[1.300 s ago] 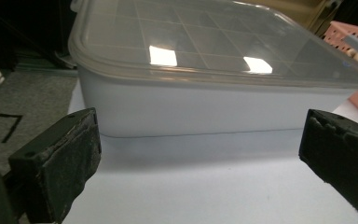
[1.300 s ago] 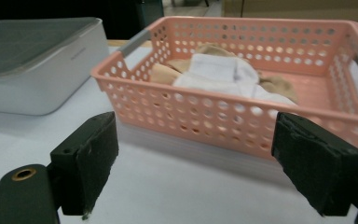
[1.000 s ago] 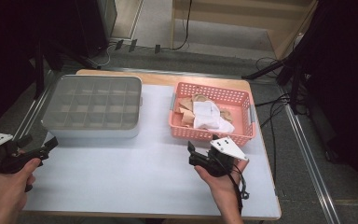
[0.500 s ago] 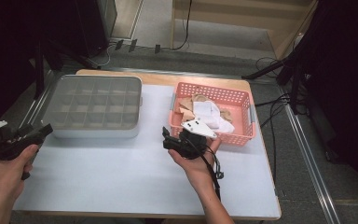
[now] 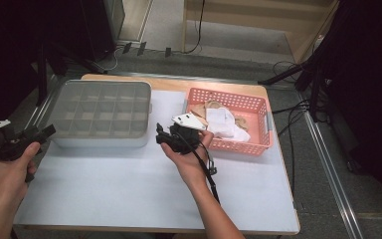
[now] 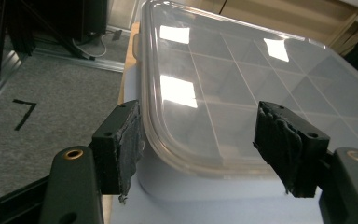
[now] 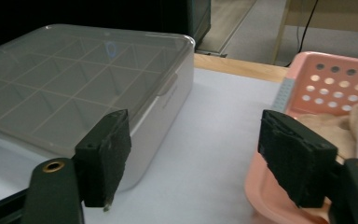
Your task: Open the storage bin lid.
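High view: the box (image 5: 99, 113), lid on, sits at the table's (image 5: 129, 199) back left, its left side close to the table's left edge. The pink basket (image 5: 229, 124) of cloths stands at back right, a clear lane of white table between the two and bare table in front. The left gripper (image 5: 47, 131) is held off the box's front left corner. The right gripper (image 5: 160, 134) lies in an upturned palm in the lane, pointing left at the box's right end.

Left gripper view: the jaws straddle the box (image 6: 242, 88) corner, part open, having just been closing, not yet pressing on it.

Right gripper view: jaws apart and empty, also just narrowing; box (image 7: 74, 79) left, basket (image 7: 326, 84) right, bare table ahead.
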### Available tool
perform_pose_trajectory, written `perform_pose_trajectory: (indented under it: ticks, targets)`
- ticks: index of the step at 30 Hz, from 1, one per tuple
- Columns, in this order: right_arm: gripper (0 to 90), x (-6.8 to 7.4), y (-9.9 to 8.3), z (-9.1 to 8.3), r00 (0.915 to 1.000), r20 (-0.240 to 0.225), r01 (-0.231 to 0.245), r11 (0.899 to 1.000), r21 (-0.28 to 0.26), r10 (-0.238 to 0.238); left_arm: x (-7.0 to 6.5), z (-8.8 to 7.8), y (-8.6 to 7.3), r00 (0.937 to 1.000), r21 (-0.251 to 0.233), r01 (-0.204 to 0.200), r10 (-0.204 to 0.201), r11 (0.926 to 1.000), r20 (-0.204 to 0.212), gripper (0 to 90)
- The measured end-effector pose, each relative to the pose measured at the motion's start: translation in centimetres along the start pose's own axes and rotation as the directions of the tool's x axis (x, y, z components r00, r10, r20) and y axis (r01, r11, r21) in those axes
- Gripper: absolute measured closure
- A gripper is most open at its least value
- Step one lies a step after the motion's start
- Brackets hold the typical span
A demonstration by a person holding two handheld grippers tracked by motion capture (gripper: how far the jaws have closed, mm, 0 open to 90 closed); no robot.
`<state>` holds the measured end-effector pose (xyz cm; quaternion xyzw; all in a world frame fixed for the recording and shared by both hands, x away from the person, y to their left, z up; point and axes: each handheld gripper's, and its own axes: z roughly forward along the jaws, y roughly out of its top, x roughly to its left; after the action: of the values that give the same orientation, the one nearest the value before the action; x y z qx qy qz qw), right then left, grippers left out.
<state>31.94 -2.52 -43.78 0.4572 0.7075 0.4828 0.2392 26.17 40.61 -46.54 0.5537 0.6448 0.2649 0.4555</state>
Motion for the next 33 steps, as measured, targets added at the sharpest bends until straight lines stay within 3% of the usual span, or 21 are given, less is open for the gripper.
perform_pose_trajectory:
  ticks: [7,13,16,22,27,29,30,33]
  targets:
    - [30.8,1.4,0.4,3.4,0.9999,-0.005,-0.010,0.999,0.036,0.011,1.0,1.4,0.5,0.9997,0.021,0.023,-0.023,0.9995,0.000,41.0]
    - [35.2,2.2,0.7,5.1,0.9998,-0.014,-0.011,0.999,0.053,0.012,1.8,2.1,1.1,0.9994,0.025,0.033,-0.033,0.9991,0.008,44.1]
    - [38.8,2.4,1.0,6.3,0.9992,-0.026,-0.030,0.997,0.070,0.032,2.4,2.7,1.6,0.9984,0.017,0.051,-0.052,0.9985,0.022,44.3]
    - [40.6,2.5,1.2,8.1,0.9975,-0.022,-0.065,0.993,0.097,0.067,3.0,3.8,2.2,0.9983,0.026,0.046,-0.047,0.9986,0.033,46.4]
    - [39.6,2.7,1.1,9.3,0.9964,-0.018,-0.081,0.989,0.120,0.083,3.8,4.6,2.9,0.9941,0.036,0.082,-0.085,0.9960,0.068,45.5]
    - [39.0,2.7,1.1,10.1,0.9924,-0.018,-0.119,0.985,0.123,0.122,4.2,5.1,3.2,0.9932,0.042,0.088,-0.091,0.9952,0.073,46.1]
    - [38.7,2.7,1.1,10.3,0.9896,-0.025,-0.137,0.982,0.127,0.142,4.4,5.7,3.5,0.9901,0.049,0.094,-0.098,0.9944,0.100,46.1]
    - [38.6,2.9,1.2,10.8,0.9859,-0.031,-0.159,0.978,0.137,0.165,4.6,6.4,3.9,0.9895,0.071,0.091,-0.098,0.9933,0.106,45.9]
